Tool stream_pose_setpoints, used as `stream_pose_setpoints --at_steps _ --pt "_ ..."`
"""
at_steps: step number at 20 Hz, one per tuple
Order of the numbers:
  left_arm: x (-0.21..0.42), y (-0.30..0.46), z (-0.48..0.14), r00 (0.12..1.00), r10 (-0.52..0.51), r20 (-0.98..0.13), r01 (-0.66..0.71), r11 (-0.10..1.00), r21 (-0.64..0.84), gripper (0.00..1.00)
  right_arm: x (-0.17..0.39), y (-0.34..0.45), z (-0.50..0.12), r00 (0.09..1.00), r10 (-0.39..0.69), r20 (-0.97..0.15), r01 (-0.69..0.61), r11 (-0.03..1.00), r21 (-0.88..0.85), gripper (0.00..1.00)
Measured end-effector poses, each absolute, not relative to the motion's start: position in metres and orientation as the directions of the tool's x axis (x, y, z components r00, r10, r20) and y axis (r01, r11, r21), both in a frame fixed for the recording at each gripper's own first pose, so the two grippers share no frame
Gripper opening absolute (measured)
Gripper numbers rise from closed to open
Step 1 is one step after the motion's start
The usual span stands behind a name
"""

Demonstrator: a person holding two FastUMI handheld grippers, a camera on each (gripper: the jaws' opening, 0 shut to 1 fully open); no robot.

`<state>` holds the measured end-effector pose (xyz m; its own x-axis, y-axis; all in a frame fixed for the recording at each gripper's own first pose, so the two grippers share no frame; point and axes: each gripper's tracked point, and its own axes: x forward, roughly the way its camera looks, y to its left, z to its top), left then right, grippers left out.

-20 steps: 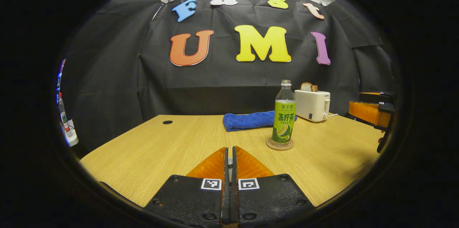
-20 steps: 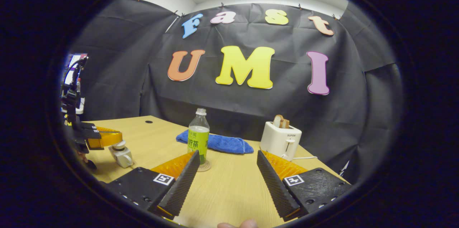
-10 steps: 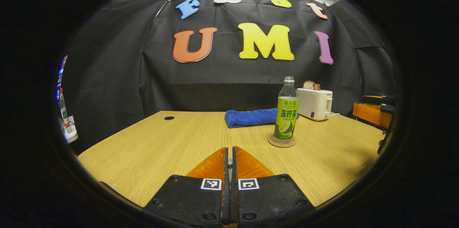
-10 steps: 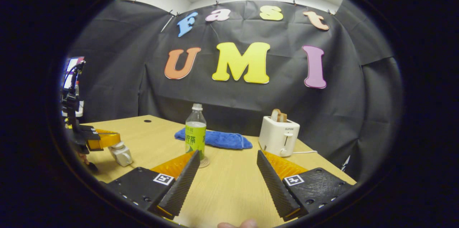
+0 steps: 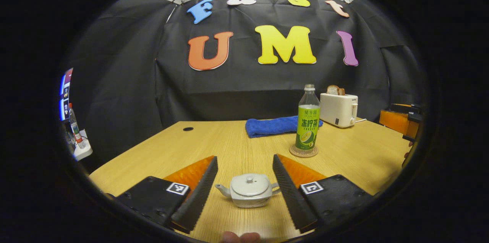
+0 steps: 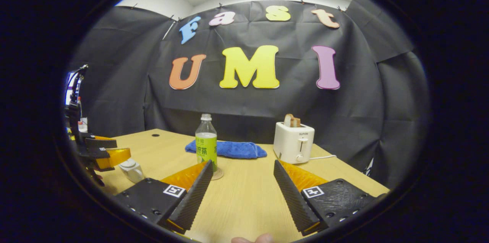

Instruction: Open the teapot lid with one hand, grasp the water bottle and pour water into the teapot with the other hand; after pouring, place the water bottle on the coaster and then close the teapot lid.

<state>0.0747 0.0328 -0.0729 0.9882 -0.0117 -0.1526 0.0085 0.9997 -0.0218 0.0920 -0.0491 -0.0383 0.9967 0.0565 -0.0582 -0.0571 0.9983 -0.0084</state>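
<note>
White ceramic, lid on, the teapot (image 5: 249,190) is seen near the desk's (image 5: 160,155) front edge between the spread jaws of the left gripper (image 5: 244,193). Further right, the water bottle (image 5: 308,120), seemingly empty, is set on the coaster (image 5: 303,152). The right gripper (image 6: 241,193) is held open.

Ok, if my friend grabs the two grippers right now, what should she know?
Left gripper: open, fingers either side of the teapot, not touching it.
Right gripper: open, holding nothing, above the table.
Teapot: on the table, lid on.
Water bottle: upright on the coaster, no cap on it. How much water the teapot holds cannot be seen.
Blue towel and toaster sit behind.
Judging by this, the job looks finished: bottle on the coaster, lid closed. Just draw both grippers away.
</note>
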Motion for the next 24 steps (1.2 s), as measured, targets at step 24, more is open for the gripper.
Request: stream_pose_setpoints --at_steps 24 --pt "-0.008 -0.002 0.015 1.0 0.01 0.025 -0.01 1.0 0.002 1.0 -0.002 -0.046 0.007 0.996 -0.07 0.056 0.072 0.996 -0.043 0.95"
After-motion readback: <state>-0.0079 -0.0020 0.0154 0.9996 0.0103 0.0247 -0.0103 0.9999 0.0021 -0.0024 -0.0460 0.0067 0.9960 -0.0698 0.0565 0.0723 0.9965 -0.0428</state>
